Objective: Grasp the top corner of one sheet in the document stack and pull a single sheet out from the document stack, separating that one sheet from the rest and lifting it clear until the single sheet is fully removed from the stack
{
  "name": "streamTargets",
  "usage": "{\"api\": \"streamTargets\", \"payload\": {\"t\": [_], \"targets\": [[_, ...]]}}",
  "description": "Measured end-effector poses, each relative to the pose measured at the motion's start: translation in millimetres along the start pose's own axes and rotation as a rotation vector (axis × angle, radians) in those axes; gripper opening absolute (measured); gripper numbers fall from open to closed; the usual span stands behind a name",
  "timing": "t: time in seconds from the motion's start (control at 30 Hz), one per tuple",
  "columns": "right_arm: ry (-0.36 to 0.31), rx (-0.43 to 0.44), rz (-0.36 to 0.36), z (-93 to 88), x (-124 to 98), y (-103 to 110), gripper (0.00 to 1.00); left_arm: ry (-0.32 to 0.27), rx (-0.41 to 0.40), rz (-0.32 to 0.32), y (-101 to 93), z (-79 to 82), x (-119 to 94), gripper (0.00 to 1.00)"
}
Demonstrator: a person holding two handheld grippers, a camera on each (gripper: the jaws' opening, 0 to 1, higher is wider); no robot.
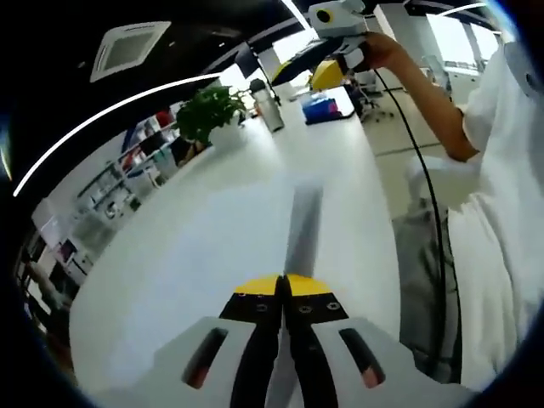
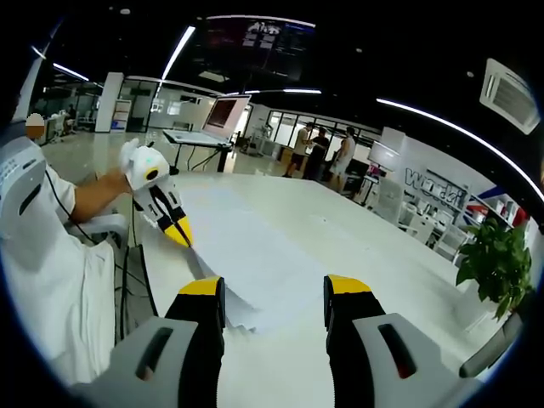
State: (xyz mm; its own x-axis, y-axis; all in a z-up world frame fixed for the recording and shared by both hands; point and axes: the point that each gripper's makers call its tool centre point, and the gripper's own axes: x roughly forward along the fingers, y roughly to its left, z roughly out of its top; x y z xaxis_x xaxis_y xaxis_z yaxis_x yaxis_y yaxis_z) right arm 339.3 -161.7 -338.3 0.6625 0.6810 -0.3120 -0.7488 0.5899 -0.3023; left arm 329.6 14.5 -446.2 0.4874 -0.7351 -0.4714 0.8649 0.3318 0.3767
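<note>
On the white table (image 2: 357, 229), the document stack (image 2: 255, 263) lies just ahead of the right gripper (image 2: 276, 293), jaws spread. Beside the stack's far corner, the left gripper (image 1: 283, 287) pinches a single sheet (image 1: 303, 225): thin, limp, easily creased, so best held at its corner.

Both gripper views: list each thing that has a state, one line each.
left gripper: shut on sheet
sheet: held at its corner, lifted off the table
right gripper: open, holding nothing
white table: bears a potted plant
</note>
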Motion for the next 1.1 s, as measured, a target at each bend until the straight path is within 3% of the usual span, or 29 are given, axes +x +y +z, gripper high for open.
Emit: {"api": "streamTargets", "payload": {"t": [0.47,1.1], "targets": [[-0.002,0.000,0.000,0.1,-1,0,0.46,-0.001,-0.103,0.012,7.7,6.7,-20,0.03],[-0.001,-0.001,0.000,1.2,0,-1,0.46,-0.077,-0.268,0.044,28.4,23.5,-58,0.03]]}}
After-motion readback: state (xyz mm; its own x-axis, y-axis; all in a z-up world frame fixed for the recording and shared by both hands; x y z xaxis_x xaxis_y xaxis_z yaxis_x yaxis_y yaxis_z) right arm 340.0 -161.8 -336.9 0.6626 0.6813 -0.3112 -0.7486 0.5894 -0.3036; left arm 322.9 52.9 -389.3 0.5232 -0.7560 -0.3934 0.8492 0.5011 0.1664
